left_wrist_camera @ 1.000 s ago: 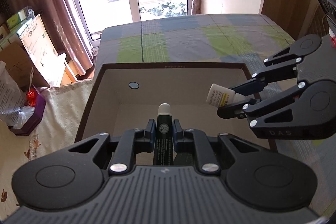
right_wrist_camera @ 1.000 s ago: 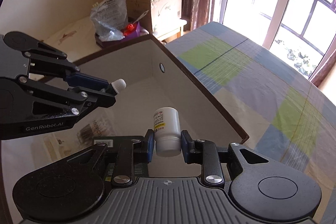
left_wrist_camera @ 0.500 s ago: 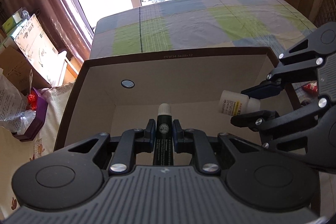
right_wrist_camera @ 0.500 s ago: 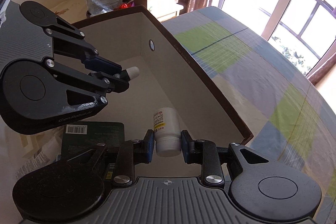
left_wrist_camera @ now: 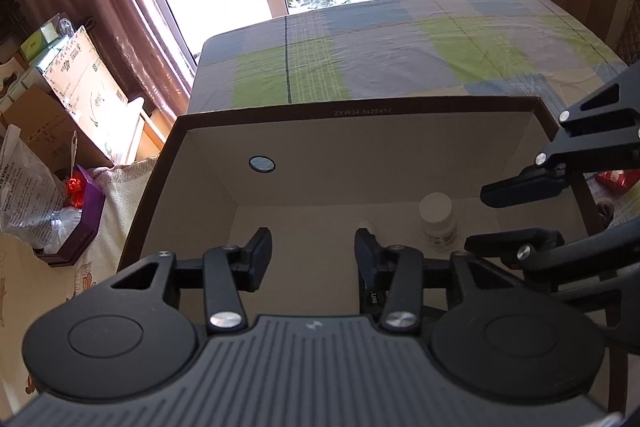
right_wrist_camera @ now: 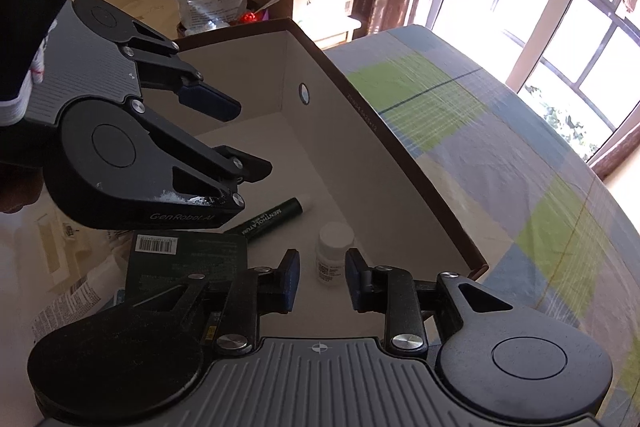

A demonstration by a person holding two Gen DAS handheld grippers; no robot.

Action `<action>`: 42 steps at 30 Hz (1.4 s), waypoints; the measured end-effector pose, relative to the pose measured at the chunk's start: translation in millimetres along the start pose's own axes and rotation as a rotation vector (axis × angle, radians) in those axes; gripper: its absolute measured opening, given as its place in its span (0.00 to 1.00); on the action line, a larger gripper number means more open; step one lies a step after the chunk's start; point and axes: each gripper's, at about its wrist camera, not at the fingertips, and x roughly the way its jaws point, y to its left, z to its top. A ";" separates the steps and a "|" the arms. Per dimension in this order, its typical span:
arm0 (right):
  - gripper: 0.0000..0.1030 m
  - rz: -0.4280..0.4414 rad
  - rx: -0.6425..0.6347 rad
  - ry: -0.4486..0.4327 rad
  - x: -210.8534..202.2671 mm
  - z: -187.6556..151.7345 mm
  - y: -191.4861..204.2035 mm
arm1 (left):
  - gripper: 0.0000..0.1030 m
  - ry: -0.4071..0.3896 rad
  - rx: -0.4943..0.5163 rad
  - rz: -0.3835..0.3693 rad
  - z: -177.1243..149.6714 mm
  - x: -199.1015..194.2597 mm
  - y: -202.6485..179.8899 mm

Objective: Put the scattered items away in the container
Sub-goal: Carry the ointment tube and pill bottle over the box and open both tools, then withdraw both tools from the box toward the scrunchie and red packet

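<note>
**Tongs open over the box, bottle and tube lying inside**

Tongs on both sides stand spread with nothing between them: your left tongs and your right tongs both hang above the open cardboard box, which sits on the bed by its near edge.

On the box floor the white bottle stands upright near the right-hand wall, directly under your right tongs. The dark green tube lies flat beside it, toward the middle, and a green carton rests at the near end with papers beside it. A red packet shows on the bed outside the right wall; I judge it may yet belong in the box.

Risks from here, as I judge them:
- The bottle is tall and light; clip its cap with a lower finger as you lift out and it topples or rolls.
- Your two tongs hang close together over the box, so a sideways swing could knock them against each other.
- Catch the thin box wall on the way out and you drag the box across the bedcover.
</note>
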 end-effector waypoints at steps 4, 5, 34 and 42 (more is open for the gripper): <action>0.84 -0.009 -0.011 -0.049 -11.6 -1.2 7.2 | 0.50 0.004 -0.014 0.014 -4.4 -4.5 4.8; 0.84 -0.009 -0.009 -0.051 -13.6 -1.3 8.3 | 0.51 0.006 -0.017 0.015 -5.8 -6.5 6.3; 0.84 -0.007 0.005 -0.125 -78.7 8.6 29.0 | 0.63 -0.035 -0.027 0.045 -19.6 -82.4 6.9; 0.84 0.020 0.053 -0.148 -105.5 -2.2 35.7 | 0.70 -0.036 -0.041 0.050 -27.5 -115.5 -1.7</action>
